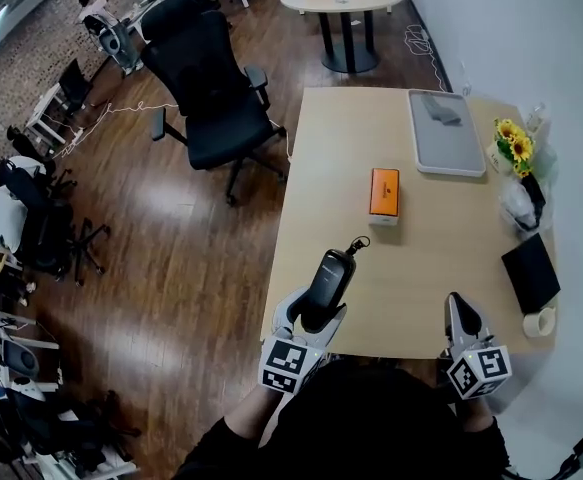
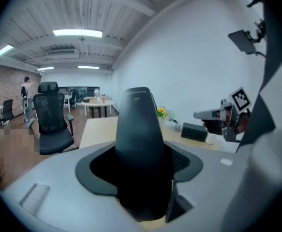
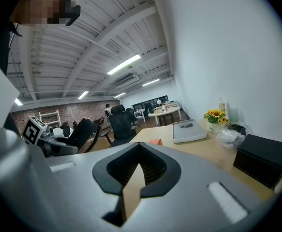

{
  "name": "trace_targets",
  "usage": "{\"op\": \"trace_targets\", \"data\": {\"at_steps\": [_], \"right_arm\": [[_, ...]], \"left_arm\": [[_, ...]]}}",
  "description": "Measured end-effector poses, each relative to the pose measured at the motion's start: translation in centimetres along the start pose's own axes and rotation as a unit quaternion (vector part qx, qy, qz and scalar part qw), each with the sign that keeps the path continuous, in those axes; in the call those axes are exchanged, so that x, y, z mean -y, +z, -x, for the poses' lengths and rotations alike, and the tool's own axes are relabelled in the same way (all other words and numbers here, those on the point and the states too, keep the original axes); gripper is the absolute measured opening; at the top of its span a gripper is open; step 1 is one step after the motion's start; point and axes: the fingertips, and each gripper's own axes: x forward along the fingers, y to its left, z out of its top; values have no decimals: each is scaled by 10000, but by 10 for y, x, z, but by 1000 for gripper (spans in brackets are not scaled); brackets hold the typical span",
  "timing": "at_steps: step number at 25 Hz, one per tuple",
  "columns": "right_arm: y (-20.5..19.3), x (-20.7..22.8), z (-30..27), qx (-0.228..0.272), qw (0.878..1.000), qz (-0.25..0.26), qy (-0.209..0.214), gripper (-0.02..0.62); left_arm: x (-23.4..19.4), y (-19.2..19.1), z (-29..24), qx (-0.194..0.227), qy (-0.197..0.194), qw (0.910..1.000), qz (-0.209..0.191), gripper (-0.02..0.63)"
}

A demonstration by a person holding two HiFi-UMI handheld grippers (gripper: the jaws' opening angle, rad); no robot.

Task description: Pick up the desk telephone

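A black telephone handset (image 1: 331, 273) stands upright over the near edge of the wooden desk (image 1: 341, 148), its curly cord (image 1: 357, 244) trailing off the top end. My left gripper (image 1: 316, 318) is shut on its lower half. In the left gripper view the handset (image 2: 140, 134) fills the space between the jaws of the left gripper (image 2: 143, 178). My right gripper (image 1: 468, 320) hovers at the desk's near right edge, shut with nothing in it; its own view shows the pads of the right gripper (image 3: 137, 175) together. No telephone base is visible.
An orange box (image 1: 384, 192) lies mid-desk. A grey tray (image 1: 445, 133) sits at the far end. Sunflowers (image 1: 512, 143), a plastic bag (image 1: 519, 203), a black box (image 1: 531, 271) and a tape roll (image 1: 539, 322) line the right wall side. A black office chair (image 1: 206, 88) stands to the left.
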Motion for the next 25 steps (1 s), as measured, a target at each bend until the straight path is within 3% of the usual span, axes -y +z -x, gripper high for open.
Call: {"op": "trace_targets", "data": {"at_steps": [4,13,25], "right_arm": [[-1,-1,-1,-15,10000,21,51,0],[5,2,4,101,9999,47,-17,0],[8,-5,11,156,9998,94,64,0]], "left_arm": [[14,24,9,564,20,9979,-302,262],[16,33,11,968,-1,9952,-165,262],[20,32,17,998,-43,9949,-102,261]]}}
